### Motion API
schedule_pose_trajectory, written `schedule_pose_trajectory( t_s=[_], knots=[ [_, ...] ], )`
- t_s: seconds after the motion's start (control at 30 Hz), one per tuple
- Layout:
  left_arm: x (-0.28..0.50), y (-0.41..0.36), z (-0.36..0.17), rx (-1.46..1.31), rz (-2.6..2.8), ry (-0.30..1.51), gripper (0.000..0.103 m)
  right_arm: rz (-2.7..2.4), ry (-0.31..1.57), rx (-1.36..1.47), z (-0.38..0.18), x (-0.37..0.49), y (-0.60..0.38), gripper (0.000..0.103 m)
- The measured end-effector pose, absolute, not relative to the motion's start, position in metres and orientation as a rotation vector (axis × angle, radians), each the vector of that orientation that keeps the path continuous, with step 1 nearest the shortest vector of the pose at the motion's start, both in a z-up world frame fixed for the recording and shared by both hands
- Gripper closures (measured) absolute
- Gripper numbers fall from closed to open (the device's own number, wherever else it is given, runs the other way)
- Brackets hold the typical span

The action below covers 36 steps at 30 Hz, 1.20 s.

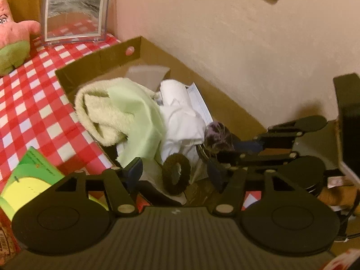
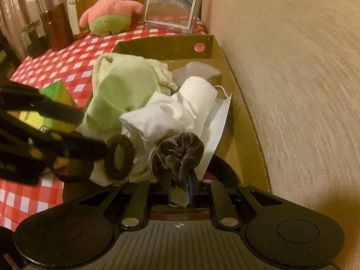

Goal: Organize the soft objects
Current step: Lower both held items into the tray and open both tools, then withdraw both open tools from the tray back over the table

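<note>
Checked red-white cloth (image 2: 67,63) under our box (image 2: 245,121) by beige wall (image 2: 292,67) | right gripper (image 2: 180,187) clamps purple scrunchie (image 2: 180,150) | left gripper (image 1: 175,168) spread around brown hair tie (image 1: 176,173)

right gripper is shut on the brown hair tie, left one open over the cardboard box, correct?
Not quite. The right gripper is shut on the purple velvet scrunchie, as the right wrist view shows. The brown hair tie lies loose on the pile beside it. The left gripper is open over the cardboard box, as stated.
</note>
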<state>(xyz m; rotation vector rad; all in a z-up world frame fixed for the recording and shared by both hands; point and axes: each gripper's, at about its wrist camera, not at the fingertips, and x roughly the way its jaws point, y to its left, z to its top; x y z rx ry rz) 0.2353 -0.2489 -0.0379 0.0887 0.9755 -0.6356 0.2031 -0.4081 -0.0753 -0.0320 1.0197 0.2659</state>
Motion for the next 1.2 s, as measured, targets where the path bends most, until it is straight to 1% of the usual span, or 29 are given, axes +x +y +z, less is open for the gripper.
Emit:
schedule_pose_trajectory(
  t_s=[0.07,0.17,0.2,0.23,0.27,0.3,0.33,0.37,0.4,0.5,0.67,0.87,1.0,1.2],
  knots=[
    [0.235,-0.245,-0.034,0.082,-0.623,0.966,0.042,0.258,1.015,-0.027,-0.076,0.202,-0.409,0.089],
    [0.234,-0.237,-0.031,0.081,-0.601,0.959,0.038,0.249,1.018,0.005,-0.076,0.203,-0.413,0.089],
    [0.233,-0.235,-0.031,0.082,-0.594,0.958,0.037,0.247,1.018,0.012,-0.077,0.203,-0.414,0.087],
    [0.233,-0.234,-0.031,0.085,-0.59,0.959,0.037,0.245,1.018,0.016,-0.076,0.202,-0.414,0.079],
    [0.232,-0.232,-0.031,0.086,-0.584,0.958,0.036,0.241,1.017,0.016,-0.076,0.202,-0.413,0.072],
    [0.232,-0.231,-0.031,0.086,-0.578,0.956,0.034,0.236,1.017,0.015,-0.076,0.202,-0.413,0.056],
    [0.231,-0.23,-0.03,0.089,-0.574,0.955,0.033,0.233,1.015,0.014,-0.075,0.201,-0.413,0.042],
    [0.23,-0.229,-0.03,0.094,-0.571,0.952,0.033,0.235,1.01,0.016,-0.075,0.201,-0.413,0.039],
    [0.23,-0.228,-0.029,0.098,-0.569,0.948,0.032,0.239,1.006,0.02,-0.073,0.2,-0.412,0.038],
    [0.226,-0.225,-0.024,0.101,-0.557,0.932,0.025,0.247,0.998,0.017,-0.069,0.198,-0.411,0.038],
    [0.218,-0.217,-0.013,0.108,-0.525,0.898,0.018,0.237,0.98,0.002,-0.06,0.19,-0.411,0.036],
    [0.205,-0.206,-0.001,0.114,-0.494,0.885,0.014,0.207,0.955,0.012,-0.047,0.172,-0.413,0.033],
    [0.191,-0.198,0.007,0.085,-0.485,0.871,0.008,0.213,0.937,0.025,-0.036,0.159,-0.411,0.032],
    [0.171,-0.184,0.019,0.054,-0.456,0.848,0.002,0.205,0.919,0.039,-0.019,0.142,-0.404,0.03]
  ],
)
